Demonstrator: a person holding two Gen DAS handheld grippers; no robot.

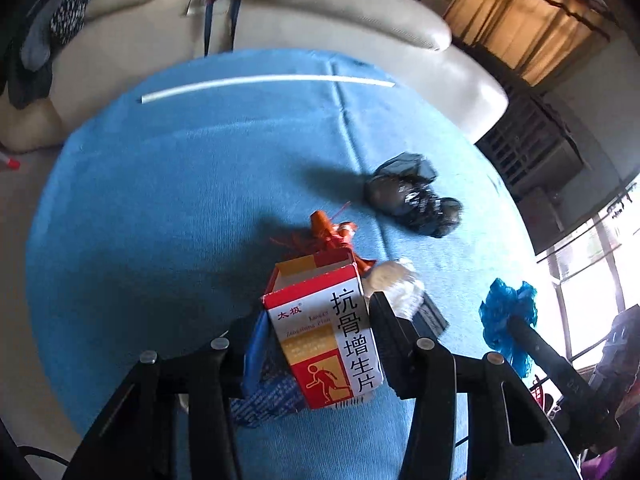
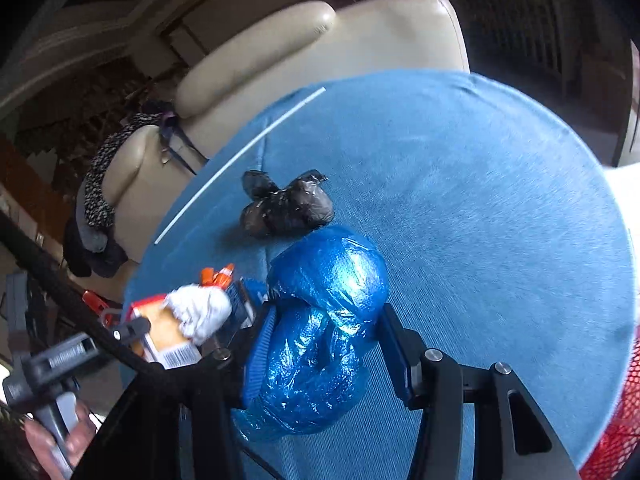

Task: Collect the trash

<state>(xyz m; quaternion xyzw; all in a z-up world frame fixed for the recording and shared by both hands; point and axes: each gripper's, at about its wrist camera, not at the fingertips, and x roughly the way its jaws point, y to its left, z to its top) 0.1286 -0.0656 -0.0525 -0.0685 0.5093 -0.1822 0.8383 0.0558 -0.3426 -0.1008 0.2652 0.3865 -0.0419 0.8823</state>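
My left gripper (image 1: 316,320) is shut on a red and white medicine box (image 1: 324,336) with Chinese print, held above the blue tablecloth (image 1: 180,200). A crumpled white tissue (image 1: 396,280) and orange scraps (image 1: 328,232) lie just past the box. A black plastic bag bundle (image 1: 412,200) lies farther right. My right gripper (image 2: 324,328) is shut on a crumpled blue plastic bag (image 2: 320,332). The right wrist view also shows the black bundle (image 2: 286,208), the tissue (image 2: 200,312), the box (image 2: 160,332) and the left gripper (image 2: 120,332).
A white straw (image 1: 264,82) lies near the table's far edge; it also shows in the right wrist view (image 2: 240,160). A cream sofa (image 1: 320,20) with dark clothes (image 1: 68,12) stands behind the table. A red mesh basket (image 2: 616,420) sits at the right edge.
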